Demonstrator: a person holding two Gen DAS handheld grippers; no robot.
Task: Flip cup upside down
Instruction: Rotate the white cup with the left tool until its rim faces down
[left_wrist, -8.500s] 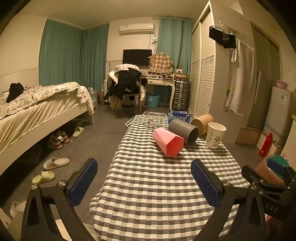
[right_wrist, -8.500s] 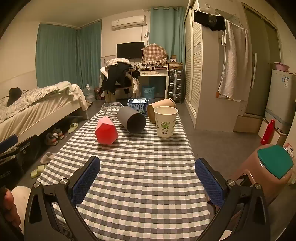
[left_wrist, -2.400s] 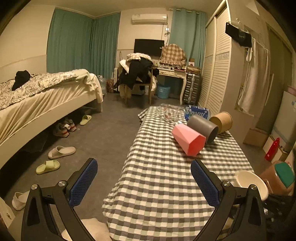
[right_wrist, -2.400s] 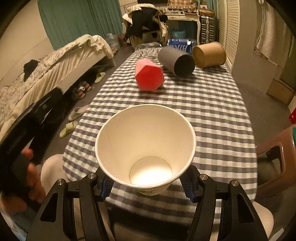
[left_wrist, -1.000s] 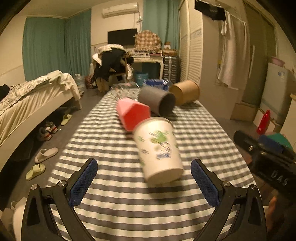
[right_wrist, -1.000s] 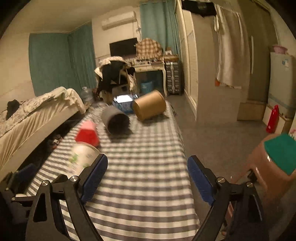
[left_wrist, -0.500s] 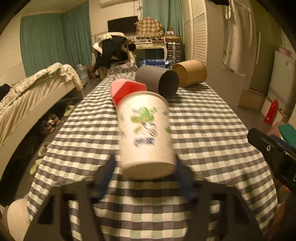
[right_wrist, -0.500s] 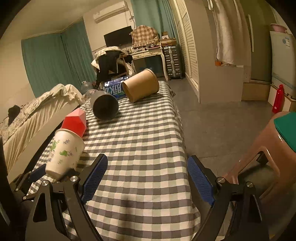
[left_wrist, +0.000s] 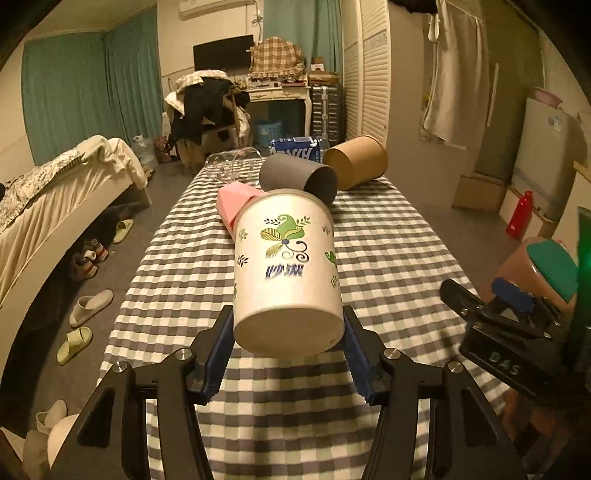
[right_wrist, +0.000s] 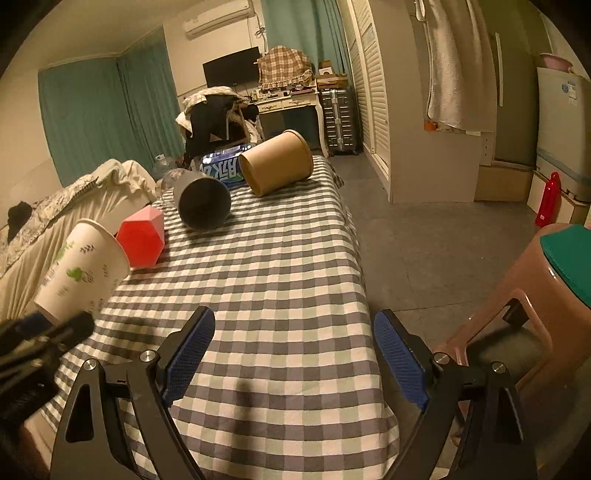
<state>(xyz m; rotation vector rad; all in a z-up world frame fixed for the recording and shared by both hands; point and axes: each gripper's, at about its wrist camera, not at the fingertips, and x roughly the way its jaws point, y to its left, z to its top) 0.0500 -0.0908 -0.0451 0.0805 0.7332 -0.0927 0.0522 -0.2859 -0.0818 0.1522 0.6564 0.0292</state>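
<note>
Paper cup gripped over the checked desk

Left tongs (left_wrist: 288, 347) clasp the paper cup (left_wrist: 286, 269) near its base at centre frame; right tongs (right_wrist: 291, 347) gape, holding nothing, above the desk (right_wrist: 280, 280).

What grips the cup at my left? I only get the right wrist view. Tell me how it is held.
Observer: The left hand-held gripper has it. Both blue pads press the cup from either side, just above its base.
Operator: Give me its facing.
Observer: The closed base faces the left camera. The mouth points away, toward the pink cup.
Operator: Report whether it is flipped.
Observer: Not yet. In the left wrist view the leaf print sits toward the mouth and the blue lettering toward the base, and the mouth is tilted upward.
</note>
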